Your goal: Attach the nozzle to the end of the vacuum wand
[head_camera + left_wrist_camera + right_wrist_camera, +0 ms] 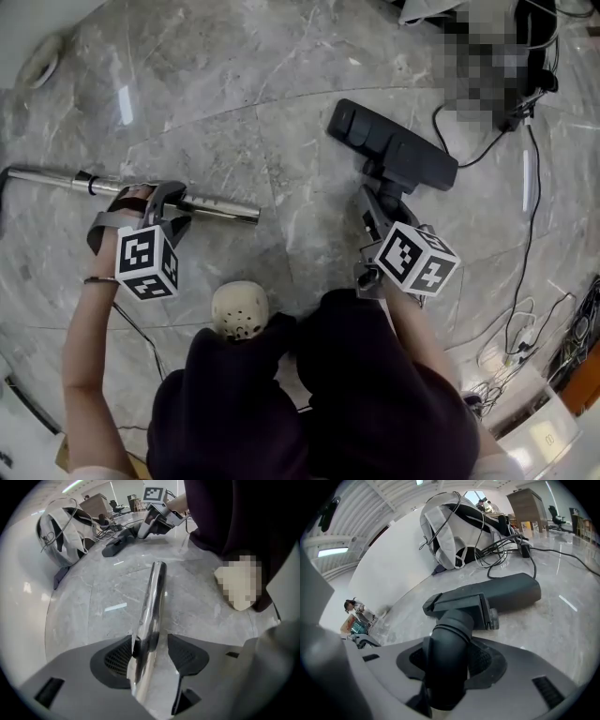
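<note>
The chrome vacuum wand lies on the grey marble floor with its free end toward the middle. My left gripper points straight down over it and stands open. In the left gripper view the wand runs between the jaws, against the left pad and clear of the right pad. The black floor nozzle rests flat on the floor to the right. My right gripper is shut on its round neck, with a pad pressed on each side. The nozzle head lies beyond the jaws.
A black cable runs across the floor at the right, and more cables pile up at the lower right. A white bag with black straps leans by the wall. The person's beige shoe is between the two grippers.
</note>
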### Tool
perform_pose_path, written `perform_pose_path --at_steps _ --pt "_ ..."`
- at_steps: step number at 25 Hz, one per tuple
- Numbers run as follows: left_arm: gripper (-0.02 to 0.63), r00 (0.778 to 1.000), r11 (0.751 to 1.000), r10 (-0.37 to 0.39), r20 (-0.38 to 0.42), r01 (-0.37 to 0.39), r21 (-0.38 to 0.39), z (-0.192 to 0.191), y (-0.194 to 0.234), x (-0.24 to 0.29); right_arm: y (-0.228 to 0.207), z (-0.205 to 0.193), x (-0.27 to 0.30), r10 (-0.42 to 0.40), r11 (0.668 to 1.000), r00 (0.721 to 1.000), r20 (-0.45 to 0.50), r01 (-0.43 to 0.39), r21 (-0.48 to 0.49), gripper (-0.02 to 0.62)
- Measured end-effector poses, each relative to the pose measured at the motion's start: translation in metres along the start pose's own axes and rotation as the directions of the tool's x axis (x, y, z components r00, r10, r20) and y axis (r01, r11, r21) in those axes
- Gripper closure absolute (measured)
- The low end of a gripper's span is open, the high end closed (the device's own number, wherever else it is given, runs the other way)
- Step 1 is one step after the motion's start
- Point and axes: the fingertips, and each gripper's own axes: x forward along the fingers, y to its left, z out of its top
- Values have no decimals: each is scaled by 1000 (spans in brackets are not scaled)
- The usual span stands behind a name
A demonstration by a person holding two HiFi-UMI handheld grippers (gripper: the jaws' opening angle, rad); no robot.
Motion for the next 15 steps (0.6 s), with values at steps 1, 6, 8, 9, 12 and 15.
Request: perform_pose_path --at_steps 1,6,8,9,12,15 --pt "362 1000 1000 -10 -7 10 4 0 0 1 3 -1 2 10 1000 1000 -4 -10 7 419" --pt "390 996 996 -87 -6 88 5 1 -6 3 20 -4 10 75 996 996 -44 -73 46 419" --pt "426 995 995 -97 -7 97 32 2 -9 3 30 -4 14 113 992 992 -63 -109 58 419" --pt "431 996 995 -92 -9 92 44 2 -10 3 35 -5 16 131 990 988 -76 -127 56 417" --pt "434 997 996 -71 -13 72 55 2 -10 2 48 -9 19 187 982 974 -129 -184 40 396" --pt "436 998 997 -62 19 61 35 9 -9 -1 59 -14 17 248 969 954 -169 -245 41 345"
